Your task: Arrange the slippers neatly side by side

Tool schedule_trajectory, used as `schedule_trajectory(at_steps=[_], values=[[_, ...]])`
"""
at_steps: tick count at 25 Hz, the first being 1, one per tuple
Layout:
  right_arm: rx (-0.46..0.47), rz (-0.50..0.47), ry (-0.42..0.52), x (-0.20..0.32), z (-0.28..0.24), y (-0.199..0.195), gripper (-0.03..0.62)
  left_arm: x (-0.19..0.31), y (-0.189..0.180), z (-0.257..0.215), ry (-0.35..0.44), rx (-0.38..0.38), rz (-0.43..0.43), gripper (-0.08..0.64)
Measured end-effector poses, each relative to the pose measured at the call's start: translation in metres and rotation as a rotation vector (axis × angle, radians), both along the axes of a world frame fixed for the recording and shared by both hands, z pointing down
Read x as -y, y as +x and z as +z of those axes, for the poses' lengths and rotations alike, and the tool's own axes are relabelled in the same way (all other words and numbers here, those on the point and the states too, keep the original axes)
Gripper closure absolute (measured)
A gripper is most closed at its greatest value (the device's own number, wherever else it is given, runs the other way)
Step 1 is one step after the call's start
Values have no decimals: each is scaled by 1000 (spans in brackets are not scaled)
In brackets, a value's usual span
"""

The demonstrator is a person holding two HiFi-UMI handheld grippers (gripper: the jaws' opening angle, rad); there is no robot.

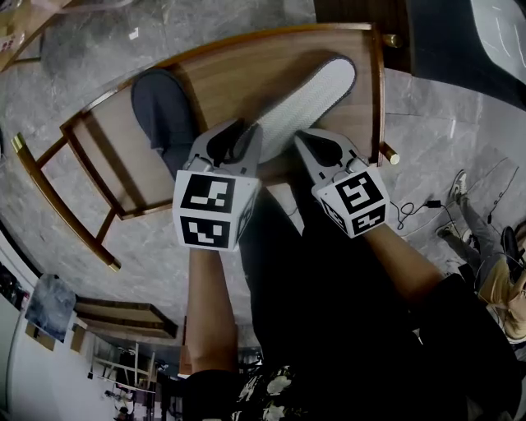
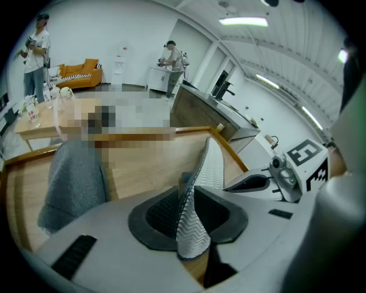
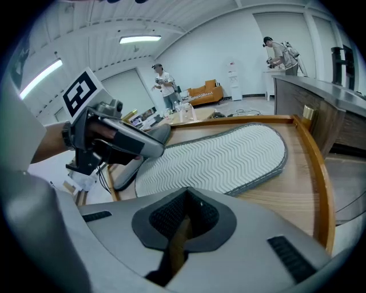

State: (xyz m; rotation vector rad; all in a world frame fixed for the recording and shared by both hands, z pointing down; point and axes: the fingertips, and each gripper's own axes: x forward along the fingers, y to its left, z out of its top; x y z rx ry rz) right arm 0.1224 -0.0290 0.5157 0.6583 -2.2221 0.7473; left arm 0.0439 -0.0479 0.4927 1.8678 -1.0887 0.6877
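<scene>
Two slippers lie on a low wooden table (image 1: pixel 234 74). The grey slipper (image 1: pixel 160 115) rests upper side up at the left, also in the left gripper view (image 2: pixel 74 177). The other slipper (image 1: pixel 308 99) shows its white zigzag sole (image 3: pixel 223 160). My left gripper (image 1: pixel 234 141) is shut on that slipper's heel edge, which stands tilted on its side between the jaws (image 2: pixel 186 220). My right gripper (image 1: pixel 325 150) hovers just right of it, near the table's front edge; its jaws (image 3: pixel 183 220) are shut with nothing between them.
The table has a raised wooden rim (image 1: pixel 376 82) and brass-tipped legs (image 1: pixel 389 154). Grey marble floor surrounds it. Cables (image 1: pixel 411 210) and a seated person (image 1: pixel 493 271) are on the right. A dark cabinet (image 1: pixel 362 12) stands behind the table.
</scene>
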Motion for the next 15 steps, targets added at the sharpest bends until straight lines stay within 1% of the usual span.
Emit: schedule_trajectory(at_steps=[2, 4, 6, 8, 10, 12, 13, 15], values=[[-3, 3, -2, -1, 0, 2, 597, -3, 2, -5, 11, -11, 18, 489], [-4, 6, -4, -2, 0, 2, 597, -10, 3, -7, 0, -22, 51, 495], [-5, 8, -3, -2, 0, 2, 597, -19, 5, -6, -40, -41, 109, 502], [-7, 11, 1, -1, 0, 3, 597, -29, 7, -6, -86, -79, 158, 508], [-8, 12, 3, -2, 0, 3, 597, -35, 9, -7, -116, -135, 163, 512], [-11, 12, 5, -2, 0, 3, 597, -38, 10, -8, -143, -188, 146, 515], [-13, 13, 6, -2, 1, 3, 598, -40, 10, -8, -155, -204, 140, 517], [-15, 14, 7, -1, 1, 3, 597, -41, 11, -7, -165, -206, 139, 518]])
